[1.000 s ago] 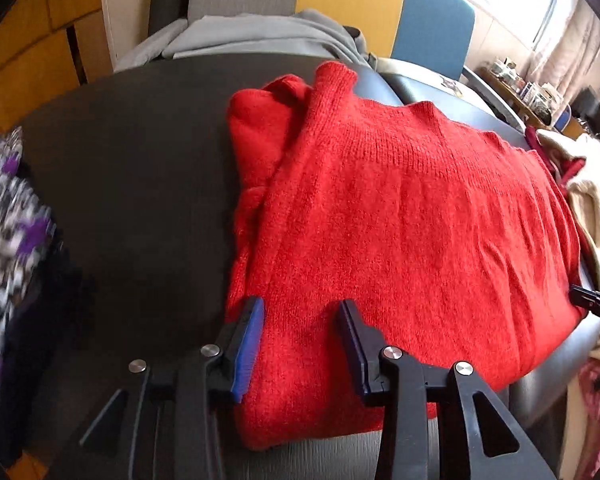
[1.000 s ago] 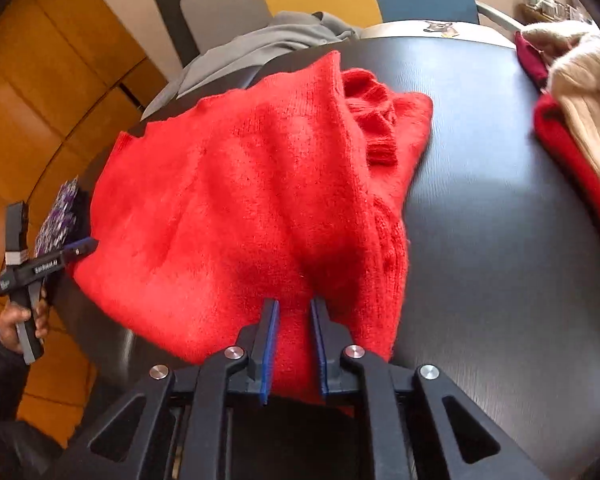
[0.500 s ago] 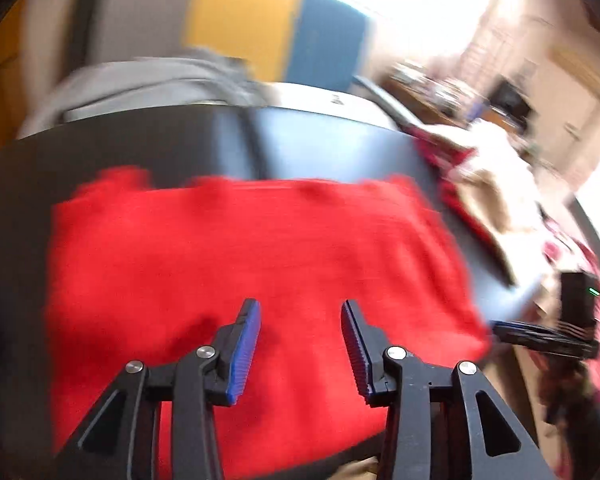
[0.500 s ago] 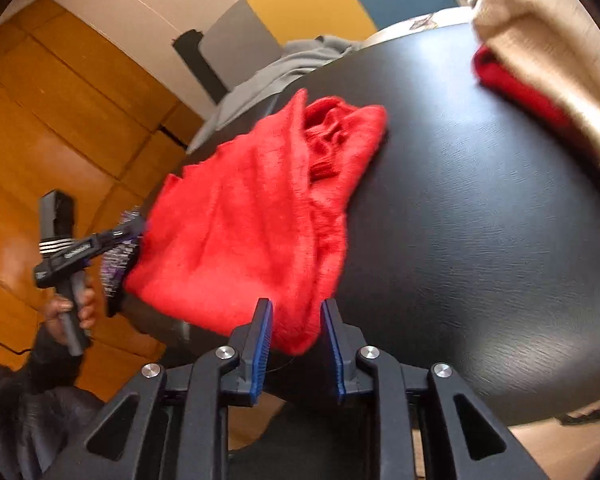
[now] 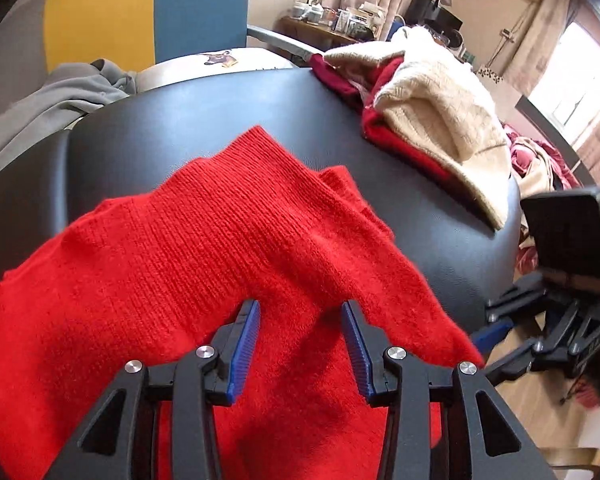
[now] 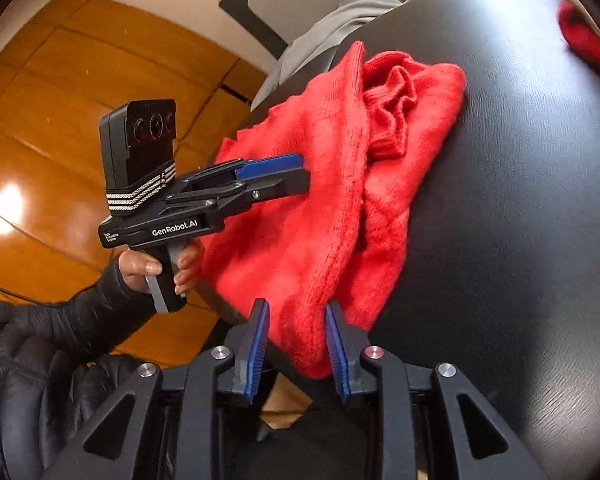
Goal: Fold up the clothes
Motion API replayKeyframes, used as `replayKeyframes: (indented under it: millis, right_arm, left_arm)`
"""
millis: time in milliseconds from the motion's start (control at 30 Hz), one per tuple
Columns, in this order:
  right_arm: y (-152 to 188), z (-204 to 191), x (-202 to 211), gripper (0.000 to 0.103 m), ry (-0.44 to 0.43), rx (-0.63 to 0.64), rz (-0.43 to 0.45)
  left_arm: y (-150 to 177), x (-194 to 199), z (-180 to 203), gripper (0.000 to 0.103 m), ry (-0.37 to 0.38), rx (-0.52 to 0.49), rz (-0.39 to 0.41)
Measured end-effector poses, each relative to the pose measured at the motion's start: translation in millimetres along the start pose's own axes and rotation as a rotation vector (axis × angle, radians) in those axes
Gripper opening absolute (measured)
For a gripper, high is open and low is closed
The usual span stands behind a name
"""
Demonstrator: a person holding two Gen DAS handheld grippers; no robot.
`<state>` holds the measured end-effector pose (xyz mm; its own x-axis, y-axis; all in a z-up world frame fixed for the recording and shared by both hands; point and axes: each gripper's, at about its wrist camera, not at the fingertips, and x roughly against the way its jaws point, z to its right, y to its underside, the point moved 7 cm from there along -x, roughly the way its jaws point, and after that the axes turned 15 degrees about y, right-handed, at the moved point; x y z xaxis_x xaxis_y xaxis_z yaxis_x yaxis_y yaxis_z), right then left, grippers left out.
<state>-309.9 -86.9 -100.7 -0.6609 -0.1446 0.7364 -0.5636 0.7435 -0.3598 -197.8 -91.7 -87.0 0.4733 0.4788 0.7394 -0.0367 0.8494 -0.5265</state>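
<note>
Red knitted wool sweater lies bunched at the black padded worktop's near edge. Both your tools are spread: left tool over the knit, right tool straddling its six-o'clock corner. It may slide off, I judge. No containers show.

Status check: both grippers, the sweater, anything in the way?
Left hand-held gripper open over red sweater. Right hand-held gripper open, straddling its near corner. Sweater partly folded on black table. Clothes pile at far edge, clear of fold.
</note>
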Motion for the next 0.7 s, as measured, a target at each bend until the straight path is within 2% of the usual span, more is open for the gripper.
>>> replayKeyframes:
  millis: [167,200,233,300,367,500,533,567,667,700]
  right_arm:
    - [22.6,-15.2,-20.7,0.030,-0.033,0.166,-0.271]
    - [24.0,-15.5,-22.9,0.028,-0.034,0.176,-0.296]
    - [25.6,-12.4,-23.3,0.020,-0.020,0.182,-0.315]
    - [24.7,-7.7,-25.4,0.011,0.017,0.191,-0.336]
    - [22.3,-4.7,-26.8,0.011,0.045,0.194,-0.339]
    - [15.1,-0.3,-7.3,0.016,0.148,0.171,-0.237]
    - [13.0,2.5,1.6,0.027,0.193,0.158,-0.204]
    - [8.9,4.6,12.3,0.028,0.255,0.147,-0.158]
    - [-8.6,-7.5,33.2,0.028,0.325,0.126,-0.028]
    - [-16.1,-16.4,36.0,0.028,0.324,0.127,0.015]
  left_arm:
    - [2.6,-9.3,2.1,0.046,-0.025,-0.027,-0.040]
    - [3.1,-11.1,2.6,0.046,-0.030,-0.032,-0.048]
    - [4.2,-12.3,3.8,0.047,-0.041,-0.042,-0.053]
    - [5.4,-15.3,5.7,0.047,-0.059,-0.051,-0.049]
    - [4.3,-16.7,5.8,0.047,-0.048,-0.032,-0.034]
    - [7.1,5.0,3.7,0.047,0.062,0.062,0.028]
    - [8.9,14.2,1.9,0.047,0.086,0.090,0.050]
    - [11.4,23.8,-0.5,0.047,0.093,0.108,0.076]
    - [24.9,58.0,-11.6,0.048,0.077,0.152,0.146]
    - [30.8,70.7,-16.9,0.050,0.063,0.167,0.171]
